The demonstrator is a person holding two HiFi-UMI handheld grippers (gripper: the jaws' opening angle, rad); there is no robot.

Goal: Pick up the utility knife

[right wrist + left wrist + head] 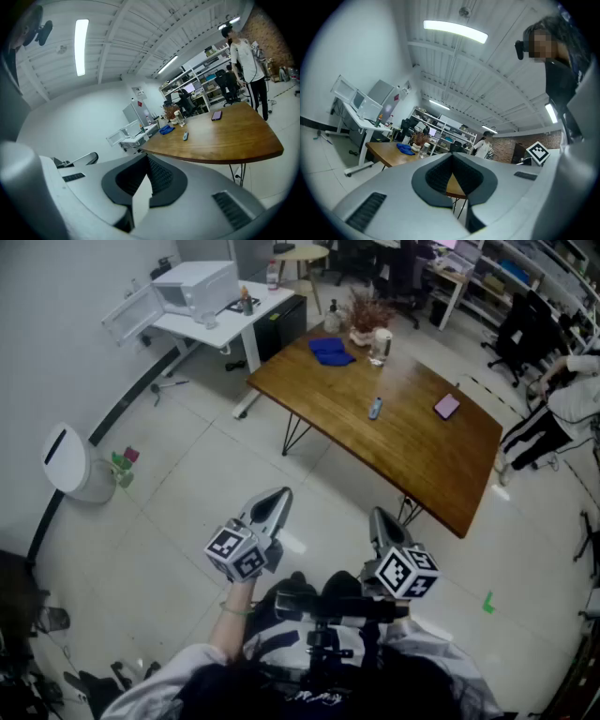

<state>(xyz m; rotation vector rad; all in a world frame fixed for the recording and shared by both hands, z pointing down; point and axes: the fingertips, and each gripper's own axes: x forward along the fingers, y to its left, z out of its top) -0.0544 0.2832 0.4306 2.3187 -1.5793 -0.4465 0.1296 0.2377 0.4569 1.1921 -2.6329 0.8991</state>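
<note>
A white bin (66, 460) stands by the wall, well to the left of the left claw (279, 493). Ahead of that claw and to its left is a white desk (220, 315) carrying a boxy white appliance (195, 285).

The left claw is held out over the tiled floor (187, 521), roughly level. Its jaws are clenched with nothing in them. Through the notch behind its tips, its own camera sees only a slice of the wooden table (422, 456) beyond.

The table stands well ahead of both claws, and neither reaches over it. At its far end, ahead of the left claw, a blue cloth (331, 351) lies beside a potted plant (366, 320) and a pale jar (380, 345).

The utility knife (375, 408) is a small blue thing lying flat near the middle of the tabletop. It is nearer than the cloth, almost straight ahead of the right claw (378, 514) and well apart from it. Nothing touches it. A pink phone (447, 406) lies just to the right of the knife, ahead of the right claw and slightly to its right.

The right claw tilts a little downward over the floor, short of the table's near edge. Its jaws are clenched together and grasp nothing.

Far to the right of that claw, past the table's corner, stands a person (572, 399) in a white top and dark trousers.
</note>
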